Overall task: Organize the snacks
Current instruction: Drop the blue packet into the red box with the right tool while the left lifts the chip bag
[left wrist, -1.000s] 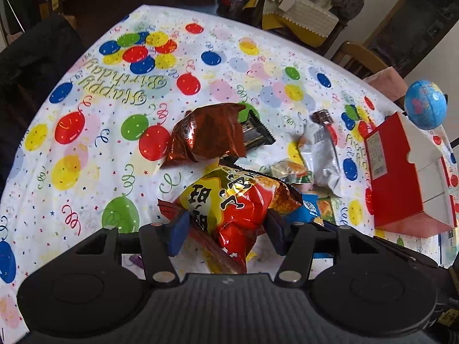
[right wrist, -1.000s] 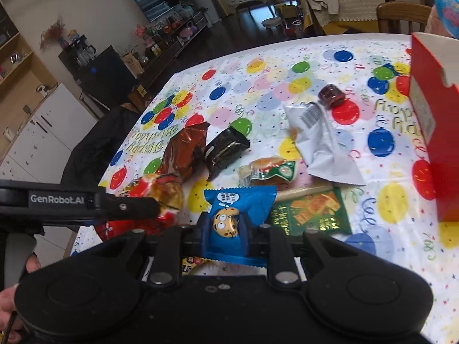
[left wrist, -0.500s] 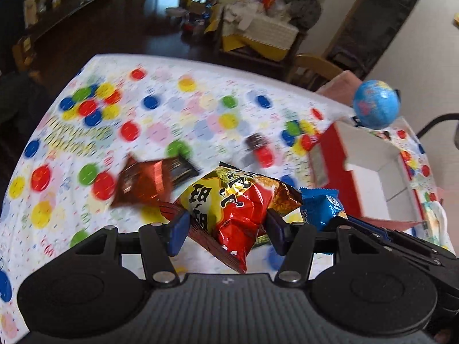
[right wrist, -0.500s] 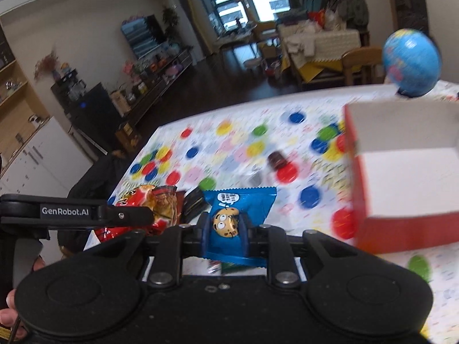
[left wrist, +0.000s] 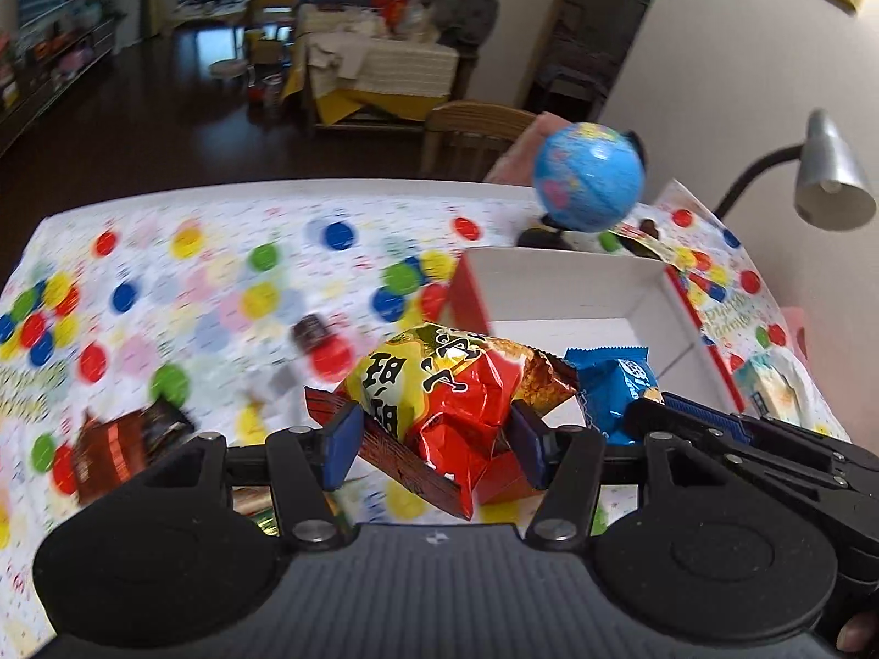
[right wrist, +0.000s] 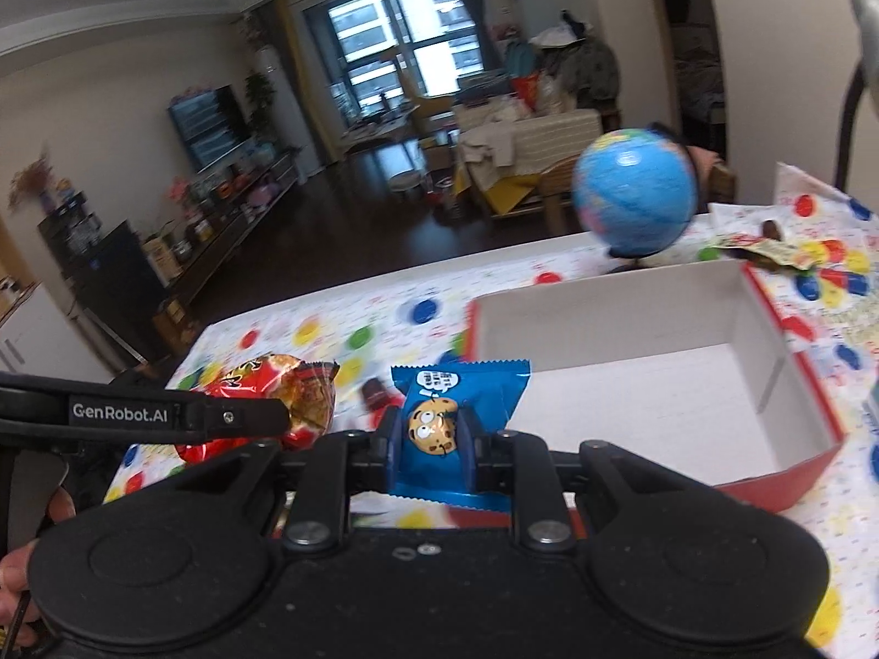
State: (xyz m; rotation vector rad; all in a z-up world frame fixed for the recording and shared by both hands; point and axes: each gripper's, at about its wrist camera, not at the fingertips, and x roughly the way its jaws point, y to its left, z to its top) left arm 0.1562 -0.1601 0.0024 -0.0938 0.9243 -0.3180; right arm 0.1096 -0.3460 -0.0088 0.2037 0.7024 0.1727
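My left gripper (left wrist: 434, 442) is shut on a red and yellow snack bag (left wrist: 450, 390), held in the air just before the near left corner of the red box (left wrist: 681, 296). My right gripper (right wrist: 431, 436) is shut on a blue cookie packet (right wrist: 456, 401), lifted beside the box (right wrist: 769, 329), whose white inside is bare. The blue packet (left wrist: 615, 384) and the right gripper's arm show at the right in the left wrist view. The red bag (right wrist: 274, 390) and the left gripper's arm show at the left in the right wrist view.
A blue globe (left wrist: 590, 184) stands behind the box. A brown snack bag (left wrist: 121, 445) and small dark packets (left wrist: 310, 332) lie on the balloon tablecloth (left wrist: 220, 274). A white wrapper (left wrist: 780, 390) lies right of the box. A desk lamp (left wrist: 829, 181) hangs at the right.
Both grippers rose from the snack pile and swung right toward the red box, each carrying its packet. The box now shows its open top.
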